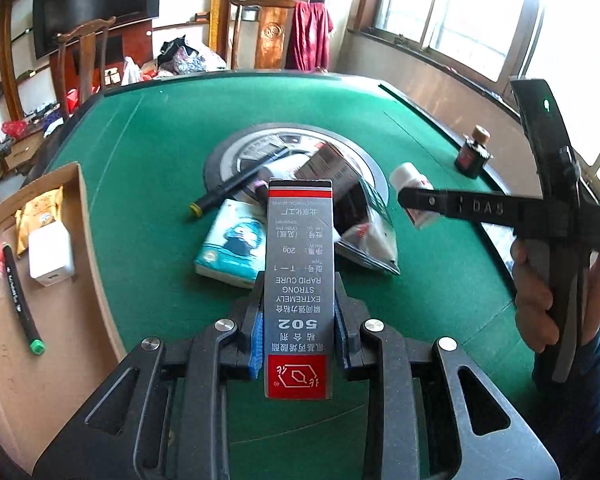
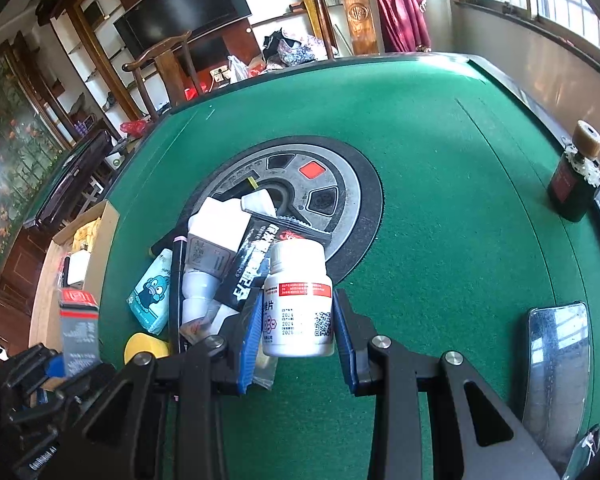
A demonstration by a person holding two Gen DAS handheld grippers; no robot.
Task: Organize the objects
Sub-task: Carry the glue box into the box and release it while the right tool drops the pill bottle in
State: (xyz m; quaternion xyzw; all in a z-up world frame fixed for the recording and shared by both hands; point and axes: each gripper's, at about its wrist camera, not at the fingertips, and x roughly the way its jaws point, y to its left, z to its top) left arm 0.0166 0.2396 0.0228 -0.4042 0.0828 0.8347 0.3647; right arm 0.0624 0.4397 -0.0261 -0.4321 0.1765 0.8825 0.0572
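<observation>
Tongs on my left (image 1: 298, 332) clamp the grey glue box (image 1: 300, 280), lifted clear of the table (image 1: 148, 152). My right tongs (image 2: 296, 320) pinch the white pill bottle (image 2: 299, 300). A few items already lie in the cardboard box (image 1: 80, 208) at the table's left edge; the central pile (image 2: 220, 264) remains. Far and right edges look open, apart from a dark bottle (image 2: 572, 184).

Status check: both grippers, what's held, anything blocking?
Left hand-held gripper shut on glue box. Right hand-held gripper shut on pill bottle. Cardboard box left of the pile, path open.
</observation>
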